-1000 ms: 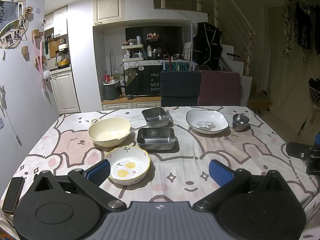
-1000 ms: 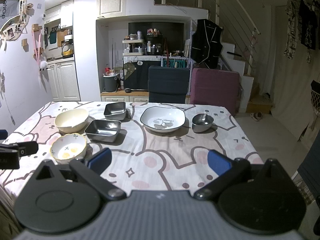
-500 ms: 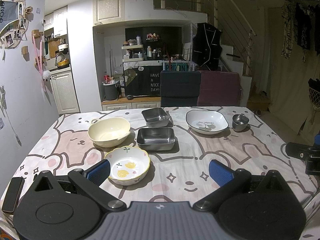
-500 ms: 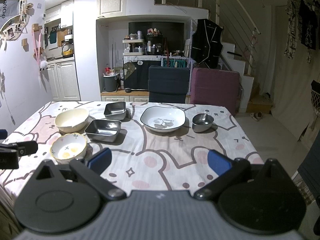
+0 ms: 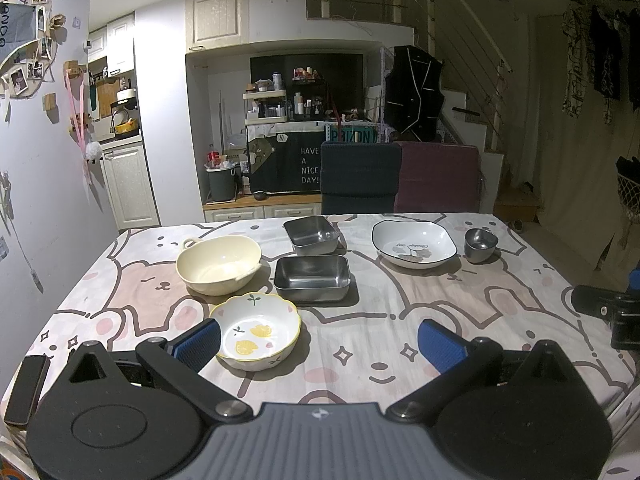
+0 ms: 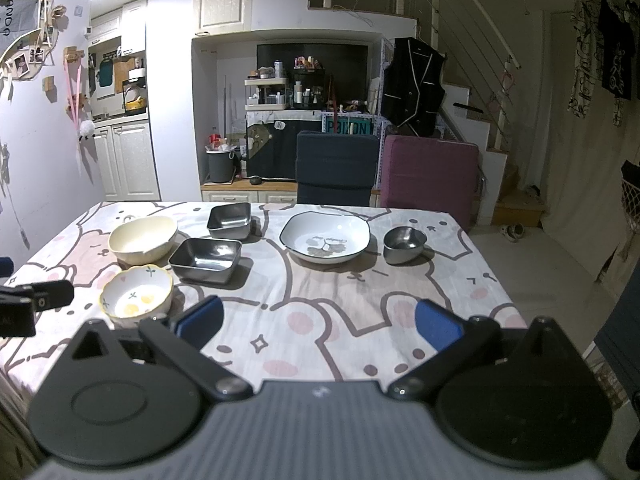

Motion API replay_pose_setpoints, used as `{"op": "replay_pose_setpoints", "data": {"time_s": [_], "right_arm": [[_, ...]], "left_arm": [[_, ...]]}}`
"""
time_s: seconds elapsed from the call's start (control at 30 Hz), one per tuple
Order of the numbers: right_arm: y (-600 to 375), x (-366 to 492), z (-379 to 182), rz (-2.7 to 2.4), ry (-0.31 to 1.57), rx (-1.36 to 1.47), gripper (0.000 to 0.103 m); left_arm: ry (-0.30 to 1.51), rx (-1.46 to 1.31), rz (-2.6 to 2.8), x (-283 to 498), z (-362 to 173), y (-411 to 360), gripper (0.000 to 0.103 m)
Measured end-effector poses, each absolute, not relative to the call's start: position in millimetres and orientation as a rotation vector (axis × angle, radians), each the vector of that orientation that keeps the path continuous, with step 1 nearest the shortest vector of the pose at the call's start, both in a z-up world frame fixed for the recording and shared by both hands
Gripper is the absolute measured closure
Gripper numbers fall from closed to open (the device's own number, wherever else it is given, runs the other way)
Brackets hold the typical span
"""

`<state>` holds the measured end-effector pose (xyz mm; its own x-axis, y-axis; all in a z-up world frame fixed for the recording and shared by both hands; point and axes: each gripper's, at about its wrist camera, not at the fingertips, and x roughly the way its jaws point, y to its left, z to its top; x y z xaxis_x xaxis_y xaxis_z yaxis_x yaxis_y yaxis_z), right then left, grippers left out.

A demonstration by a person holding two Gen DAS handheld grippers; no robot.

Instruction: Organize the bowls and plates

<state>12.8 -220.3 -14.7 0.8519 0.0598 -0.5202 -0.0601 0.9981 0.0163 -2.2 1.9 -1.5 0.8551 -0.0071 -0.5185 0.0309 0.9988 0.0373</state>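
Observation:
Several dishes stand on the table: a small lemon-print bowl [image 5: 256, 330] [image 6: 136, 296], a cream bowl [image 5: 219, 264] [image 6: 143, 239], two steel square trays [image 5: 313, 278] [image 5: 312, 234], a white square plate [image 5: 414, 243] [image 6: 325, 237] and a small steel cup [image 5: 481, 244] [image 6: 404, 244]. My left gripper [image 5: 320, 340] is open and empty above the near edge, its left pad beside the lemon bowl. My right gripper [image 6: 318, 322] is open and empty above the near edge, further right.
The table [image 5: 400, 320] has a bear-print cloth. A dark phone [image 5: 26, 388] lies at its near left corner. Two chairs [image 5: 360, 176] [image 5: 438, 178] stand at the far side. The right gripper's side shows in the left wrist view [image 5: 608, 312].

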Motion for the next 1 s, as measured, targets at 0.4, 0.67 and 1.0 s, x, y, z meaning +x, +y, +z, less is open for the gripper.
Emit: {"op": "replay_pose_setpoints", "data": {"time_s": [0.4,0.67,1.0], "right_arm": [[-220,12,-17,0.057,0.546,-0.002,0.000],[-225,12,-17,0.033,0.549,0.005,0.000],[-228,36,-19,0.005,0.594,0.022,0.000]], "left_arm": [[0.542,0.051,-0.011,0,0,1,0.000],[0.550,0.062,-0.013,5,3,-3,0.000],[0.587,0.062,-0.034,44,-6,-15,0.000]]}}
